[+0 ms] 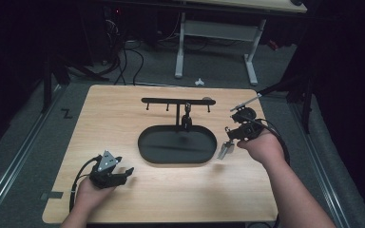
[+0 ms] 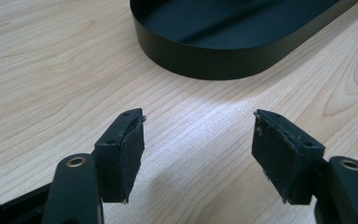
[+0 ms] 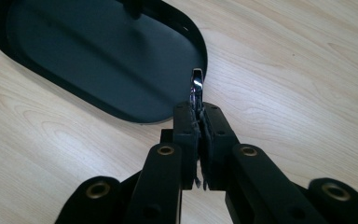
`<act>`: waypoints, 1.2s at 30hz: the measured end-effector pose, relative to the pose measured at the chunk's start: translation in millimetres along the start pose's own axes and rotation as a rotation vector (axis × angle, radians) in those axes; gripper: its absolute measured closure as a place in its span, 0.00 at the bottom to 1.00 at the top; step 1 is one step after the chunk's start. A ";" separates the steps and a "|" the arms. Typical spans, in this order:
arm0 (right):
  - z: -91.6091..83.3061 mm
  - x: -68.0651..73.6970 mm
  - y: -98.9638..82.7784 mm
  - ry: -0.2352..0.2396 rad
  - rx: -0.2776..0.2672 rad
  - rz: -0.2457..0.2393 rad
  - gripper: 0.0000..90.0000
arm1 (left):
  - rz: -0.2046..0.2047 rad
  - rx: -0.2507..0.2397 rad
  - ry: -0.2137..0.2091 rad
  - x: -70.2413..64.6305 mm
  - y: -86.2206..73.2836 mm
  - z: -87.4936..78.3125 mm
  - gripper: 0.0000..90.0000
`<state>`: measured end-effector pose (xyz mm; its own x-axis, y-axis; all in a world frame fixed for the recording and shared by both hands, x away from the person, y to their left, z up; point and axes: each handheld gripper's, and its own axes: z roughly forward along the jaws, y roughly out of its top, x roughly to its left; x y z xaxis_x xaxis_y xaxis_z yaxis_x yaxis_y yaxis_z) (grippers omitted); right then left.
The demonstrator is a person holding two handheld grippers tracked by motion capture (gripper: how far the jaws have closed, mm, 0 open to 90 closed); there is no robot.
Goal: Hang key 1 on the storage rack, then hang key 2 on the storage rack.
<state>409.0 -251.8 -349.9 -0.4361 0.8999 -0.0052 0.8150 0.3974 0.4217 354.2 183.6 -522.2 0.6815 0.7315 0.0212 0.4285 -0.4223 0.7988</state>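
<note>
Right hand-held gripper (image 1: 232,137) has its jaws pressed together on a thin shiny metal piece (image 3: 196,84), which looks like a small utensil or key; I cannot tell exactly which. In the high view this metal piece (image 1: 224,150) hangs down from the jaws, just beside the right end of the black oval tray (image 1: 145,152), above the wooden tabletop (image 1: 180,190). It is held by one end, probably so that the free end can be guided to a hook or into the tray. Behind the tray, on the far side, stands a black rack (image 1: 177,100) with a horizontal bar and several small pegs, carried by a post that rises from the far edge of the tray. I judge that the piece is meant to hang on one of these pegs, and the tray below would catch anything that falls. Left hand-held gripper (image 1: 123,175) rests low on the near left part of the tabletop, jaws wide apart with nothing between them, pointing toward the tray (image 2: 205,60). It seems to wait there, out of the way of the right hand.
</note>
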 end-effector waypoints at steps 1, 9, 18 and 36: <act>1.2 1.1 0.8 0.005 0.001 0.002 0.95 | -0.004 -0.002 -0.003 0.8 0.0 -0.3 0.39; 7.7 9.7 9.5 0.013 0.005 -0.020 0.95 | -0.001 -0.008 -0.010 2.1 2.9 2.5 0.39; 5.5 14.9 25.5 0.018 -0.012 -0.050 0.95 | -0.004 -0.005 -0.005 1.8 0.2 0.3 0.39; 8.0 26.7 66.1 0.035 -0.027 -0.083 0.95 | -0.023 0.009 0.022 6.2 -8.4 -11.6 0.39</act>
<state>454.3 -200.0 -329.4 -0.5151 0.8571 -0.0091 0.7655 0.4647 0.4450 348.0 197.9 -521.8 0.6584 0.7525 0.0166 0.4492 -0.4106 0.7935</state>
